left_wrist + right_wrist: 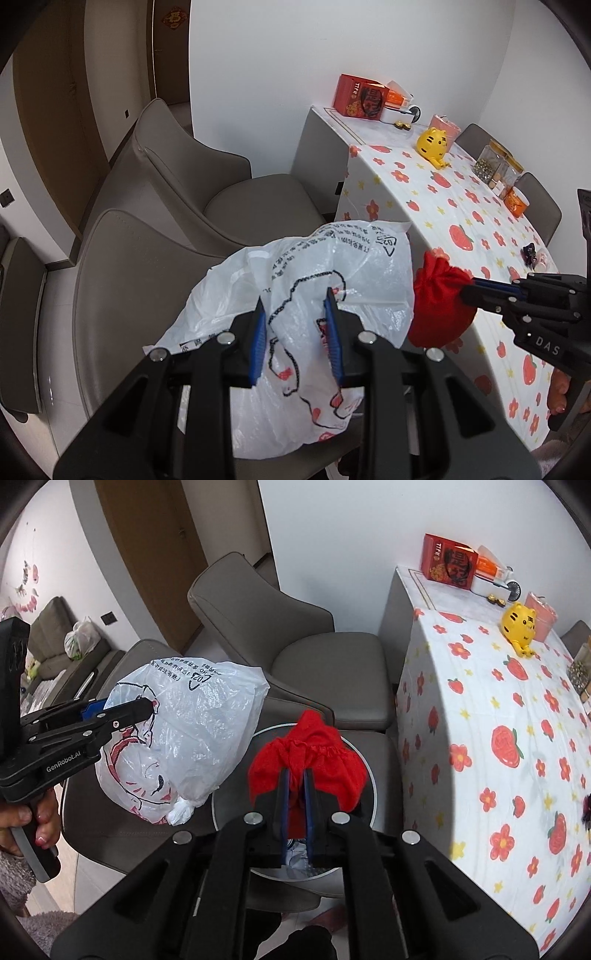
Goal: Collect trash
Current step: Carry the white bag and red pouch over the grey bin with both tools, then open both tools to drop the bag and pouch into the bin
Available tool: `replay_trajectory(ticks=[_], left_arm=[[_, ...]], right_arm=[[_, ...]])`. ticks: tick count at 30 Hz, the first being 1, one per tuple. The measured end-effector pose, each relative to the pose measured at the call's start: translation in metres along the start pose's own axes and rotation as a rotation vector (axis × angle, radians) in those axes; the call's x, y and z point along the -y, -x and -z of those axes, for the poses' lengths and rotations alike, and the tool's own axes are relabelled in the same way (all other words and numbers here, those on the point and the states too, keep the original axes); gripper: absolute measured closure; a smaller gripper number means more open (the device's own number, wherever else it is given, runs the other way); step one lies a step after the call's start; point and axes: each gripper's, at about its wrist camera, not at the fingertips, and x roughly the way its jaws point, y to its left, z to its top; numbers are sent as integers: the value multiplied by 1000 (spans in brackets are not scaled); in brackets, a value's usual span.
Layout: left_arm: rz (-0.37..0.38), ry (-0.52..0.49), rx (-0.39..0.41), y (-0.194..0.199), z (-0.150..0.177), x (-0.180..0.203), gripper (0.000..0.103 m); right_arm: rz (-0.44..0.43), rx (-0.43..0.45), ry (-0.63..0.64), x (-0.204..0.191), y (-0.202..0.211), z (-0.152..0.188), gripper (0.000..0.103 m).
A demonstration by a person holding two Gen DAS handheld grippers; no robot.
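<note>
Item one: my left claw, blue pads partly apart and pinched on bunched film of the white plastic bag. The bag hangs over a grey chair; its printed lettering is upside down and too crumpled to read, and its contents are hidden behind the cloudy film. In the right wrist view the same bag sits at 9 o'clock, knotted at its low end.

Item two: my right claw, pads nearly together and gripping a fold of the red cloth pouch. What the pouch holds I cannot tell. In the left wrist view the pouch lies at 3 o'clock, beside the bag, with the right claw's fingers pressed into it.

Item three: a round bin below the pouch, mostly covered by cloth and claw; only a grey rim arc and a scrap of pale litter show.

Item four: the desk at 3 o'clock, under a flower-print cover, its near end cut off. On it stand a yellow tiger figure and a red box; the dark small item at the far edge is too blurred to name.

Item five: the hand on the left handle, cropped at 8 o'clock.
</note>
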Motion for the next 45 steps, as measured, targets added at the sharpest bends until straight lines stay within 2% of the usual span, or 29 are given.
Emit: replay_trajectory(ticks=[7,9,18,31,45], left_arm=[[5,-4,-3,-3,-1,4,75],[11,-8,-3,-4,-3,7,75],[31,-40,-11,-9,-6,24,73],[44,-97,-37,-20,-3,44,29],[90,-161,-50,-27,-10,59,28]], right_arm=[[-5,18,-1,6,7,0,90],[-1,23,-7,10,9,-1,85],[13,22,-18,21,13,2,84],[26,27,-27,24,16,4,84],[75,29,-92,36,22,13,84]])
